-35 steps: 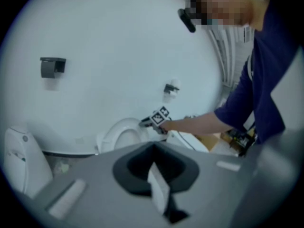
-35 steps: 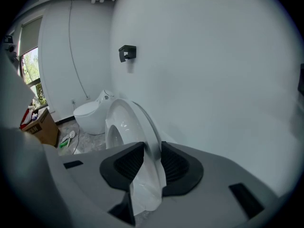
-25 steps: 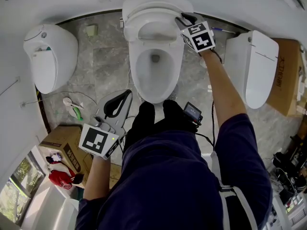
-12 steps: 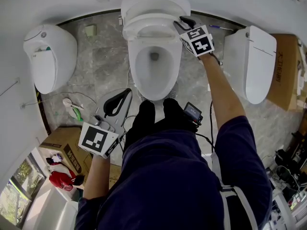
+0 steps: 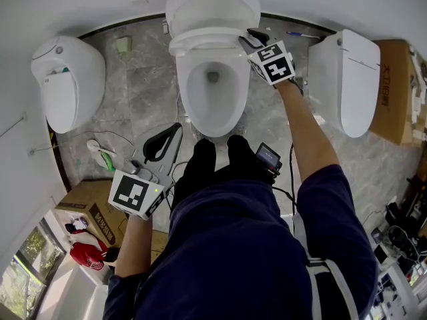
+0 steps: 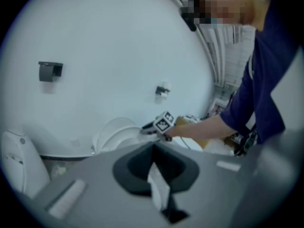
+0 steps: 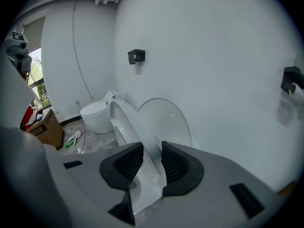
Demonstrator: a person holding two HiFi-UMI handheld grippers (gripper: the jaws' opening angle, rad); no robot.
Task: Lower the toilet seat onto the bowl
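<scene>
Against the wall at centre, a white toilet bowl (image 5: 183, 99), flanked by a second toilet (image 5: 67, 79) on the left and a third toilet (image 5: 343, 79) on the right, all on a grey marbled floor (image 5: 140, 92). Behind the bowl, the lid (image 5: 212, 9), upright against the wall. In front of the lid, the toilet seat (image 5: 200, 42), tilted forward and partway down, not yet on the bowl. At the seat's right edge, the right gripper (image 5: 248, 39), clamped on the rim with ribbed pads (image 7: 178, 167) either side of the white plastic, jaws just eased slightly wider. Low beside the person's legs, well apart from the bowl, the left gripper (image 5: 177, 129), jaws together with nothing between.
</scene>
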